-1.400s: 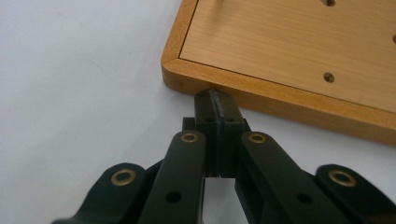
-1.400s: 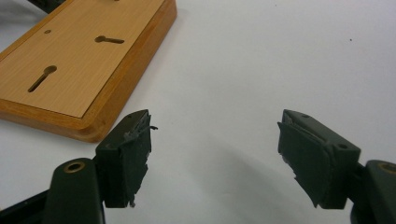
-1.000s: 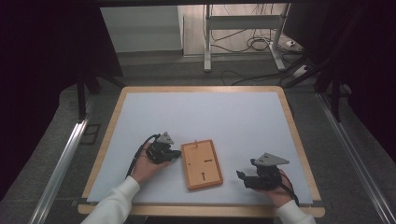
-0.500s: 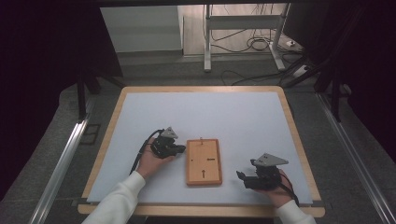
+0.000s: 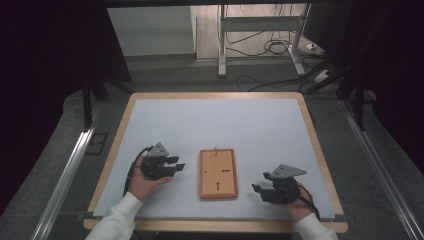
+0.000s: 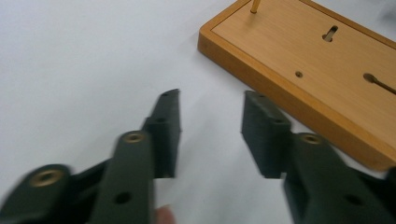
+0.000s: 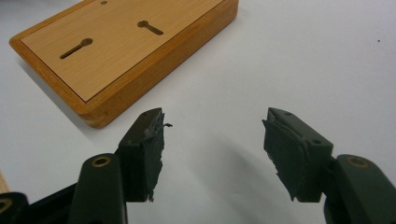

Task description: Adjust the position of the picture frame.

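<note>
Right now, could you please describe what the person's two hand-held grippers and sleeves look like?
Both are black. The left hand-held gripper and the right hand-held gripper each carry a grey three-cornered plate on top and trail a black cable. Up close, each has two flat black jaws with brass-coloured pivot fittings; the right one's pads look ragged at the edges. The sleeves are white.

High view looks down over the table [image 5: 150, 120]; both gripper views, low and close, share the wooden board [image 5: 218, 173].
</note>
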Demonstrator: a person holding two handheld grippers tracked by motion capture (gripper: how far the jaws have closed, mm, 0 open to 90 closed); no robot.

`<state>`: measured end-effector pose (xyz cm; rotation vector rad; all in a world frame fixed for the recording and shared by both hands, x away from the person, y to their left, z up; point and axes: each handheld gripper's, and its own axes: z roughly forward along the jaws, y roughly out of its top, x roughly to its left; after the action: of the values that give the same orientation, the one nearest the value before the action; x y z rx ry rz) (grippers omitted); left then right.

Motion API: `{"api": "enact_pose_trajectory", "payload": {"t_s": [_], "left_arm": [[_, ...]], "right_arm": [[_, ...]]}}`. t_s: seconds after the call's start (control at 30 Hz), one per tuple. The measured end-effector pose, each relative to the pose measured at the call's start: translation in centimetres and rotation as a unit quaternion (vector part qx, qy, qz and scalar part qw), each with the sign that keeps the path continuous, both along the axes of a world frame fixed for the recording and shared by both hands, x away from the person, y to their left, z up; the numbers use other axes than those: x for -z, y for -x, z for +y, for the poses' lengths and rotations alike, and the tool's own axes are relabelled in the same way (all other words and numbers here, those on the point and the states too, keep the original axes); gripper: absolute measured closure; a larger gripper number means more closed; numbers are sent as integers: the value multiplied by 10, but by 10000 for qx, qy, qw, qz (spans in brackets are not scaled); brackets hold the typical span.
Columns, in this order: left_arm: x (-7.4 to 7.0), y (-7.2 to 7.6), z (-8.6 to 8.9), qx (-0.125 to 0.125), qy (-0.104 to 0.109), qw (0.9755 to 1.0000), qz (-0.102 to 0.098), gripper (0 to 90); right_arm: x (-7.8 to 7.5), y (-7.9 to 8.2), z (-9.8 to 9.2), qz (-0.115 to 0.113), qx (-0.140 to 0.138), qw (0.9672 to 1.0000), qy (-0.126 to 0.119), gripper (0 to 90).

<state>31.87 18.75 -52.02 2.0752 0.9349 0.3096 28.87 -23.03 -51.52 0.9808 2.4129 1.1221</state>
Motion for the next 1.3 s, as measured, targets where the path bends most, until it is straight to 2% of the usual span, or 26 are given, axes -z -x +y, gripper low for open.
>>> {"api": "enact_pose_trajectory", "payload": {"t_s": [0.1, 0.17, 0.33, 0.43, 0.53, 0.63, 0.7, 0.8, 0.9, 1.03, 1.3], "left_arm": [[3, 4, 3, -66, -27, 10000, 24, 451], [4, 4, 4, -75, -41, 10000, 47, 418], [5, 1, 5, -82, 23, 9999, 67, 355], [6, 1, 6, -60, -33, 9999, 76, 340], [7, 1, 7, -71, -22, 9999, 73, 335], [5, 2, 7, -64, -38, 10000, 54, 332], [6, 2, 7, -77, -17, 10000, 48, 331], [6, 2, 7, -73, -40, 9999, 59, 330], [7, 2, 8, -52, -94, 9999, 62, 330], [7, 3, 9, -71, -92, 9999, 55, 329], [8, 4, 8, -83, -100, 9999, 57, 328]], "right_arm": [[1, -2, 1, 12, -44, 10000, 4, 399], [1, -3, 2, 38, -150, 9999, 33, 464], [0, -6, 9, 72, -391, 9992, 104, 781], [-1, -6, 15, 115, -503, 9986, 94, 891], [0, -7, 27, 241, -656, 9975, 114, 900], [3, -7, 39, 312, -815, 9959, 244, 900], [6, -6, 44, 369, -855, 9950, 362, 900], [8, -3, 48, 422, -968, 9937, 388, 900], [8, -1, 52, 386, -964, 9934, 478, 900], [9, -1, 53, 391, -939, 9935, 504, 900], [10, 3, 62, 365, -1059, 9923, 519, 900]]}}
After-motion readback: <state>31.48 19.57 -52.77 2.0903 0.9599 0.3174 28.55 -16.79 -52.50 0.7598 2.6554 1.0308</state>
